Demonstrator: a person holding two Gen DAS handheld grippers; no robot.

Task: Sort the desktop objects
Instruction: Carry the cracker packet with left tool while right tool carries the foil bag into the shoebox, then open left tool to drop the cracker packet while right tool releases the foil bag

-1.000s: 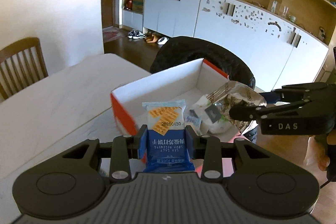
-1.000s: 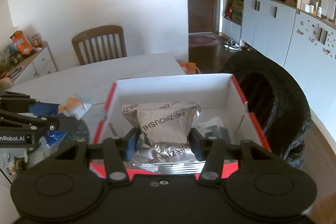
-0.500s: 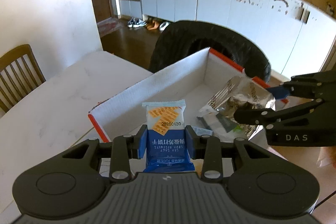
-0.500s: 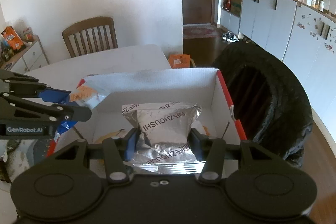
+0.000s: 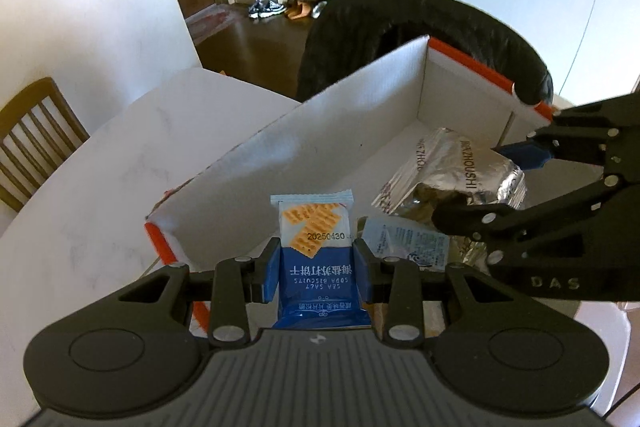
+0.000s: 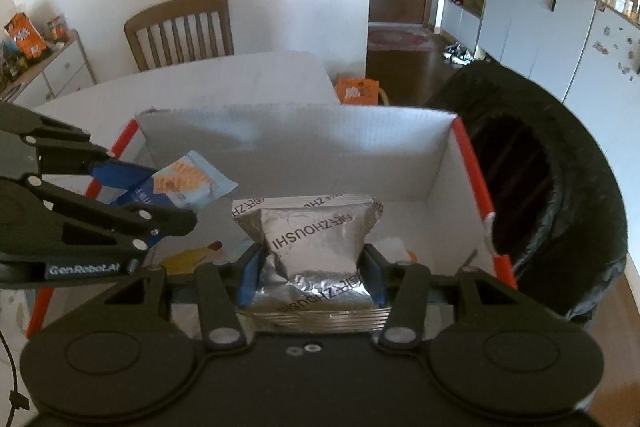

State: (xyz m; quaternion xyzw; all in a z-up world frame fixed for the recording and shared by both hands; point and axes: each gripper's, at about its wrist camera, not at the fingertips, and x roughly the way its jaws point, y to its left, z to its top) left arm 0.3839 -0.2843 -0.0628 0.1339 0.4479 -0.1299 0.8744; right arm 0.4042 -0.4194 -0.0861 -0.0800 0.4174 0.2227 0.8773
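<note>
You had both grippers over the white box [image 5: 360,131], the open one with the orange rim, and each was clamped on a snack pack.

Left gripper [image 5: 316,263]: blue pads pressed on both side edges of the blue soda biscuit packet [image 5: 314,259]. The packet stood upright between the fingers, its white cracker-print end poking out past the tips, over the near left part of the box, close to the box's left wall.

Right gripper [image 6: 312,267]: jaws closed on the silver foil pouch [image 6: 310,239], pads squeezing its lower half, its crumpled top sticking out ahead of the tips. The pouch hung above the box floor around the middle, toward the box's right wall.

From the left wrist view the pouch was right of the biscuit packet, near it; I could not tell whether they touched. A pale blue wrapper [image 5: 404,243] lay on the box floor, below the pouch and just right of the biscuit packet. Something yellow [image 6: 192,255] also lay on the box floor, too hidden to name.

The box sat on the white table [image 5: 100,187]. A black bag-lined bin [image 6: 552,187] stood just beyond the box's right wall. A wooden chair [image 6: 180,31] stood at the table's far side, well apart from the box.
</note>
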